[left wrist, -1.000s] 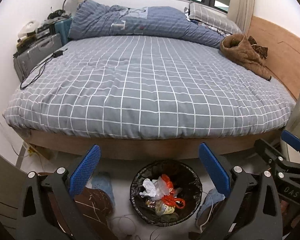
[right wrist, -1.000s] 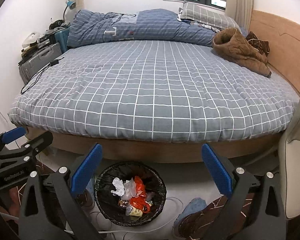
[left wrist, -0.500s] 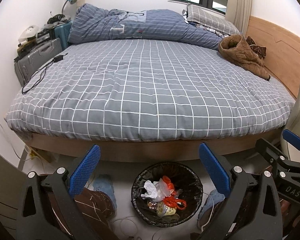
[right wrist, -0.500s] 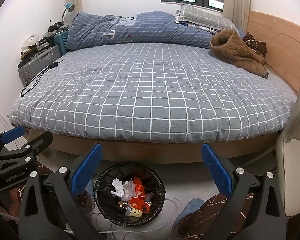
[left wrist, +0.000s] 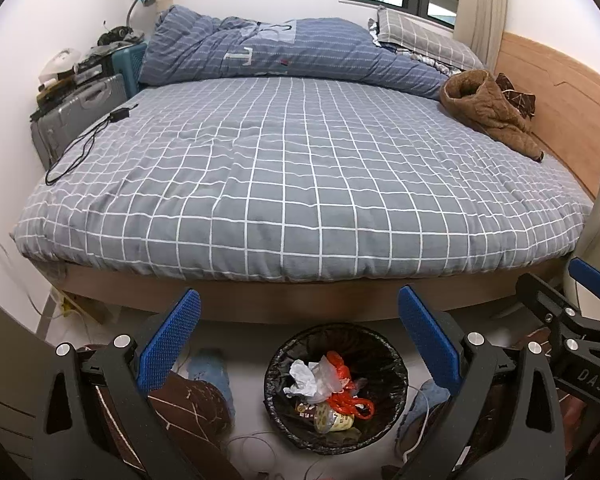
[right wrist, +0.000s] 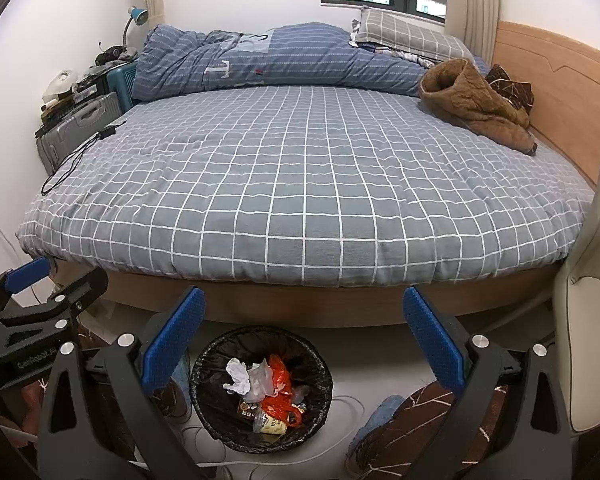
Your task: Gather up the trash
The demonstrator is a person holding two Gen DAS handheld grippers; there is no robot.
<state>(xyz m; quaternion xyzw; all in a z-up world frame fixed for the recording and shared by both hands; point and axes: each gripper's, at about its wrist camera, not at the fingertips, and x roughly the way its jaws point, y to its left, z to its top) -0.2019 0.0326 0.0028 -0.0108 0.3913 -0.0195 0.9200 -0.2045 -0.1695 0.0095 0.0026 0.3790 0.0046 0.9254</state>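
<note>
A round bin with a black liner (left wrist: pixel 396 372) (right wrist: pixel 204 376) stands on the floor at the foot of the bed. It holds crumpled white paper (left wrist: pixel 302 378) (right wrist: pixel 238 374), a red plastic bag (left wrist: pixel 346 398) (right wrist: pixel 278 394) and a cup. My left gripper (left wrist: pixel 298 324) hovers above the bin, open and empty. My right gripper (right wrist: pixel 304 320) hangs just right of the bin, also open with nothing between its blue pads. Each gripper shows at the edge of the other's view.
A bed with a grey checked cover (left wrist: pixel 300 184) fills the middle. On it lie a blue duvet (left wrist: pixel 284 54), a brown jacket (left wrist: pixel 488 114) and a black cable (left wrist: pixel 84 148). Suitcases (left wrist: pixel 76 114) stand at left, a pale chair (right wrist: pixel 592 280) at right. A person's slippered feet flank the bin.
Both grippers have tilted up and drawn back a little, so the bin sits lower in each view. Both stay open.
</note>
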